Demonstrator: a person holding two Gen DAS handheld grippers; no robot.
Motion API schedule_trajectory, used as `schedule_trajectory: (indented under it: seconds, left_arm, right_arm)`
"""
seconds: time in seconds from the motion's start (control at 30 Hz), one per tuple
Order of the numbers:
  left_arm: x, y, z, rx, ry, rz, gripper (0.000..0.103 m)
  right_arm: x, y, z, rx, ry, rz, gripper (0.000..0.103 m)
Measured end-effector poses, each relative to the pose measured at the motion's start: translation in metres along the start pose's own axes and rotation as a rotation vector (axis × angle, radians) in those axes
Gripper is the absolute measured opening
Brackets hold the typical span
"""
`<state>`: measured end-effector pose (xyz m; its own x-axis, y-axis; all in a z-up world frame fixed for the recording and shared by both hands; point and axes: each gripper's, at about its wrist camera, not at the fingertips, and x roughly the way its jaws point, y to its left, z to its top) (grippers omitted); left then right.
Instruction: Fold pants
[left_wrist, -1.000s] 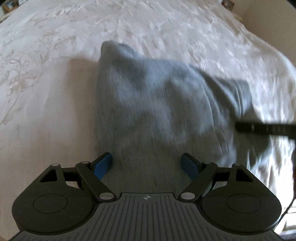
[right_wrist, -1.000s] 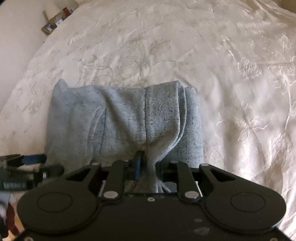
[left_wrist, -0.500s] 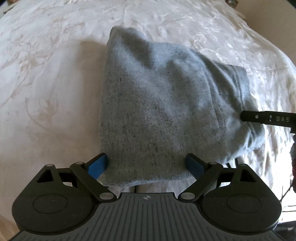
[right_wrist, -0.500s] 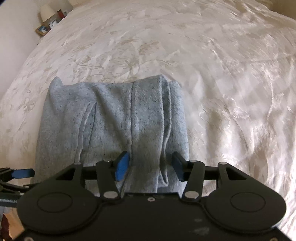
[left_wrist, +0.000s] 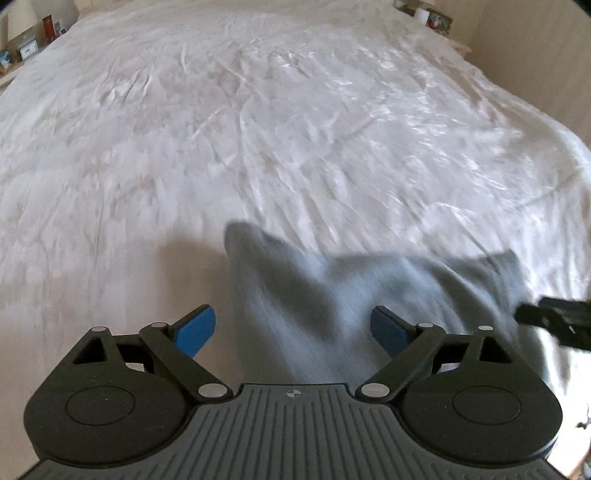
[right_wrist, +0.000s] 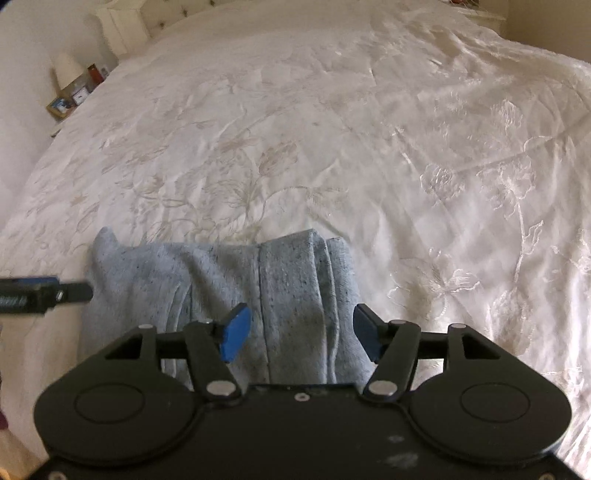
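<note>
The folded grey pants (right_wrist: 221, 291) lie as a compact bundle on the white bedspread (right_wrist: 332, 129), close in front of both cameras. In the left wrist view the pants (left_wrist: 332, 295) are blurred. My left gripper (left_wrist: 293, 330) hangs open above their near left part, its blue pads clear of the cloth. My right gripper (right_wrist: 301, 334) is over the bundle's right side, its jaws opening, with the cloth below and the pads not pressing it. Each gripper's dark tip shows at the edge of the other's view.
The embroidered bedspread (left_wrist: 258, 129) stretches far beyond the pants. A bedside shelf with a lamp, a small clock and framed pictures (right_wrist: 74, 92) stands past the bed's far left edge. A beige wall (left_wrist: 535, 55) borders the right side.
The right gripper has let go of the pants' fold and its jaws have spread. Both grippers have pulled back and up, so the pants now sit lower and smaller in each view.
</note>
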<state>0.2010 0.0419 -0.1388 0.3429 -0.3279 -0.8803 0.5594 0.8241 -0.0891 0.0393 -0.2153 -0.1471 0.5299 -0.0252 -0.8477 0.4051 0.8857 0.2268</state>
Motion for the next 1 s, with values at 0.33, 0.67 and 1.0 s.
schedule_trajectory:
  seconds: [0.33, 0.67, 1.0]
  left_arm:
    - [0.073, 0.038, 0.028, -0.035, 0.117, 0.021, 0.096]
    - [0.056, 0.056, 0.023, -0.128, 0.089, -0.055, 0.102]
    - [0.015, 0.041, -0.055, -0.238, 0.144, -0.211, 0.102]
  right_arm:
    - [0.033, 0.001, 0.009, 0.020, 0.067, -0.058, 0.072]
    - [0.043, -0.016, 0.010, 0.069, 0.105, -0.018, 0.084]
    - [0.053, -0.030, -0.017, 0.118, 0.214, 0.100, 0.096]
